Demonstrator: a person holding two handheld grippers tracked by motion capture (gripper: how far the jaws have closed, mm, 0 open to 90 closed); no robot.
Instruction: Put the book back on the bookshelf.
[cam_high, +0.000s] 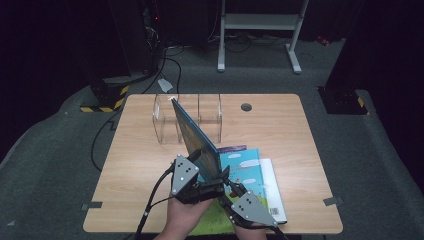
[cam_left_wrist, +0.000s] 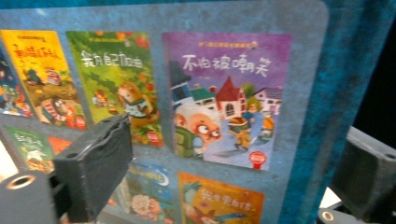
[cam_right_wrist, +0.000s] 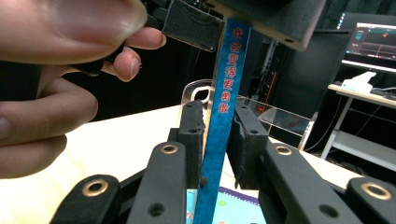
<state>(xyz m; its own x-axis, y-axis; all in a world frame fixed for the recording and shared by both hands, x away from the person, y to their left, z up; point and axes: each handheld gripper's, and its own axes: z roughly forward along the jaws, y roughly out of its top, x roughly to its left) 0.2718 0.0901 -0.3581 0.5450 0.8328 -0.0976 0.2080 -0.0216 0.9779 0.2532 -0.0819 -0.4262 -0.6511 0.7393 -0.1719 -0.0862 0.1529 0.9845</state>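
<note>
A thin blue picture book stands on edge and tilted. Its far corner reaches into a clear acrylic holder. My left gripper straddles its near end with jaws wide open. The back cover faces that camera between the jaws, close to the right one. Lower down, my right gripper flanks the spine. Its pads stand just off the leaning spine, so this gripper is open around the book. The left gripper and its hand show above.
Several more picture books lie flat on the wooden table at the near right. The holder has several slots. A round cable hole sits at the back right. Beyond the table stands a white frame on dark floor.
</note>
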